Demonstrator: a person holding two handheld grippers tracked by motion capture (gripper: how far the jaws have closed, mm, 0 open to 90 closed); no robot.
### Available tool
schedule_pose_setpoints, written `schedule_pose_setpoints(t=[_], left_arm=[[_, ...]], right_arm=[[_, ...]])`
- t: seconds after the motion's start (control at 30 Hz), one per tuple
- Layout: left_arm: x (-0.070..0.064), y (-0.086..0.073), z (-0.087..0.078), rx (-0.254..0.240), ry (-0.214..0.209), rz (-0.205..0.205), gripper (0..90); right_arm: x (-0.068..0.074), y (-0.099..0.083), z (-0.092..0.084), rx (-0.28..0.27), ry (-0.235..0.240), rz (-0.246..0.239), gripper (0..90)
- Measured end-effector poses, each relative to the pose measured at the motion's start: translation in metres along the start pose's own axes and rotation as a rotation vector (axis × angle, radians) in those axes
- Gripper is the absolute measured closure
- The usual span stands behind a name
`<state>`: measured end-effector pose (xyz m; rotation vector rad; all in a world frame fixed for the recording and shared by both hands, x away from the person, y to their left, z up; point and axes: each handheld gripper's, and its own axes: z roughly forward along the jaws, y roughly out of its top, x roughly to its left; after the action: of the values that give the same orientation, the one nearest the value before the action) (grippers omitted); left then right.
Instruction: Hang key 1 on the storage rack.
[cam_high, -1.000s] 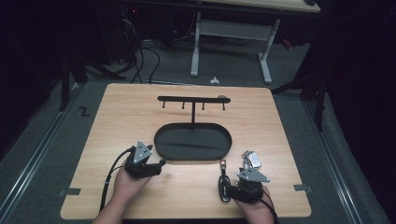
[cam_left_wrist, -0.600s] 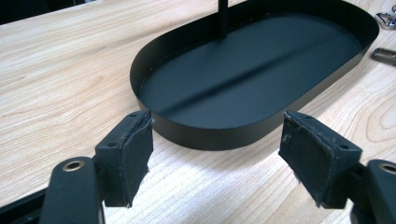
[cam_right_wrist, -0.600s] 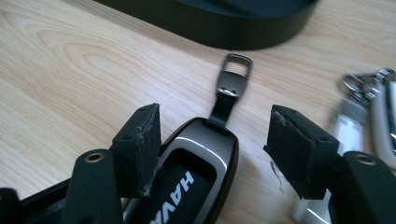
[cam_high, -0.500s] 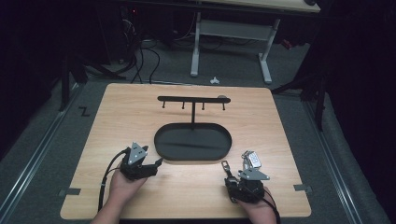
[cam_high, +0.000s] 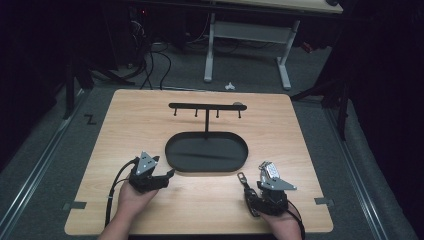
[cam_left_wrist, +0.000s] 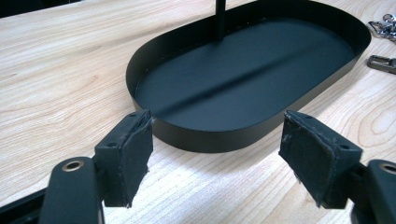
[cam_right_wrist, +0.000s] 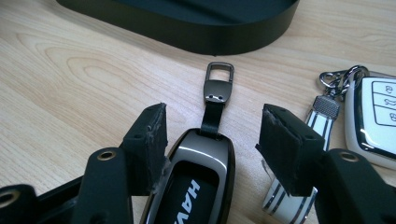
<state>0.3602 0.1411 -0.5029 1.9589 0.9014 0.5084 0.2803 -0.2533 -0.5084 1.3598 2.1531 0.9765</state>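
Currently, right gripper (cam_right_wrist: 212, 140): jaws have just been closing, straddling the dark key fob (cam_right_wrist: 191, 186) flat on the table (cam_high: 125, 120), left pad at its edge, right pad apart; its strap and metal clasp (cam_right_wrist: 218, 84) point toward the black oval tray (cam_right_wrist: 196, 28). Beside it lies a white key fob (cam_right_wrist: 376, 121). Left gripper (cam_left_wrist: 215, 149): jaws apart, empty, near the tray's rim.

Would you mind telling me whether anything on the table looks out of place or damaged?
The two key fobs, the dark one and the white one, lie on the table beside the black tray, not on its hook rack. The right gripper's pads look frayed at the edges.
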Motion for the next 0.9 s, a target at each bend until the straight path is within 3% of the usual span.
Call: schedule_pose_setpoints(t=[0.2, 0.37, 0.43, 0.6, 0.9], left_arm=[[0.003, -0.003, 0.002, 0.009, -0.023, 0.008, 27.3], [0.003, -0.002, 0.007, -0.014, -0.027, 0.003, 25.7], [0.003, 0.001, 0.007, -0.034, -0.023, 0.009, 25.2], [0.004, 0.002, 0.007, -0.046, -0.032, -0.002, 24.9], [0.002, 0.001, 0.007, -0.041, -0.032, 0.004, 24.4]], right_arm=[[-0.004, 0.013, 0.003, 0.056, -0.03, -0.001, 42.8], [-0.001, 0.027, 0.008, 0.155, -0.022, -0.014, 43.8], [-0.001, 0.036, 0.013, 0.23, -0.024, 0.002, 43.0], [-0.001, 0.05, 0.017, 0.297, -0.042, -0.004, 44.1], [0.011, 0.073, 0.034, 0.445, -0.034, -0.089, 42.2]])
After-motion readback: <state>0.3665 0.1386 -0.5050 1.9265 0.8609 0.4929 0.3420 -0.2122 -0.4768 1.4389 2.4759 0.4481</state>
